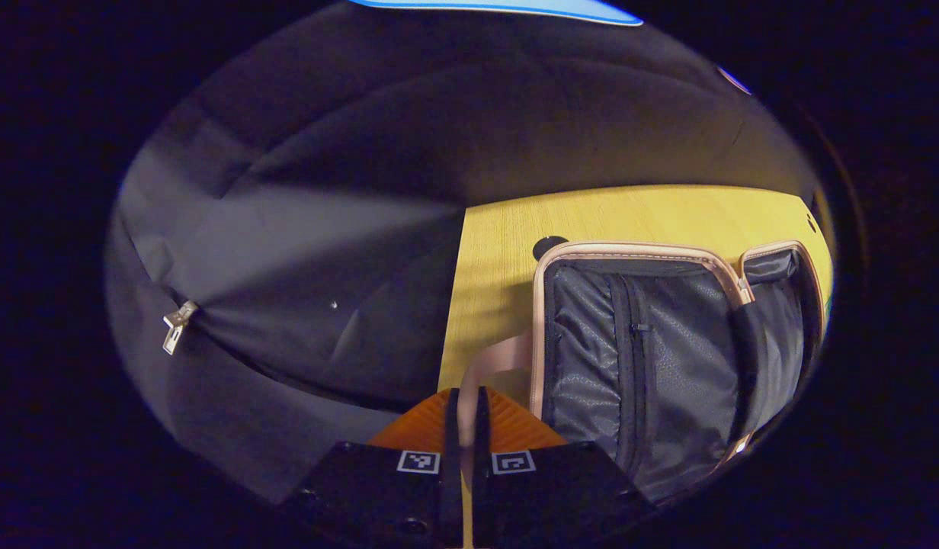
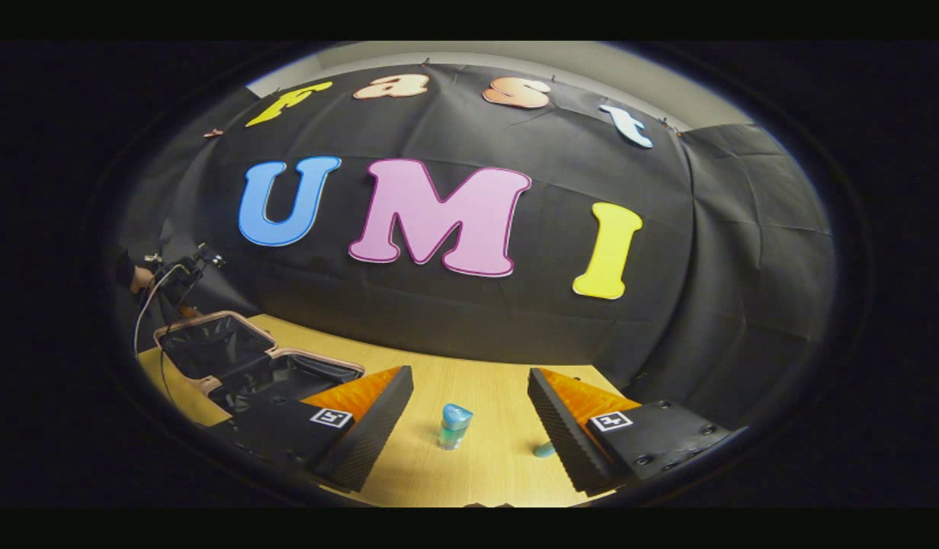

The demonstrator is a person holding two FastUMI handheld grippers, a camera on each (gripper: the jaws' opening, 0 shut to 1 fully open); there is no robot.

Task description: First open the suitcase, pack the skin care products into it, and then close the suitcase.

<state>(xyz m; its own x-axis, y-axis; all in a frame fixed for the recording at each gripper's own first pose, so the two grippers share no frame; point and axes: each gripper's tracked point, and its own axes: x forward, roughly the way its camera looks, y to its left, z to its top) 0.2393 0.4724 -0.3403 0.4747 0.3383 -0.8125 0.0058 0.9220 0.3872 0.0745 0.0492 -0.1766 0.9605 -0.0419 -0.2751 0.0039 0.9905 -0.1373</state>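
I have the suitcase (image 1: 652, 358) lying open on the table (image 1: 500, 252), both dark-lined halves facing up, so the opening step looks done to me. My left gripper (image 1: 463, 427) sits at the suitcase's near left edge, its fingers pressed nearly together with a pale pink strip (image 1: 488, 366) running up from the narrow gap between them toward the suitcase rim; I judge it is a pull tab or strap of the case, pinched to steady the lid, though I cannot tell whether both fingers truly press on it.

My right gripper (image 2: 469, 427) is spread wide, to the right of the suitcase, lined up over a small blue-capped bottle (image 2: 455, 425) standing upright on the table between the fingers but farther off. A second small blue-green item (image 2: 544, 450) lies just beside my right finger (image 2: 565, 431). Both products sit outside the suitcase, so packing is not yet begun; the wide spread suits closing around the upright bottle. In the right gripper view I see the left gripper and a hand (image 2: 140, 279) beyond the suitcase's far side.
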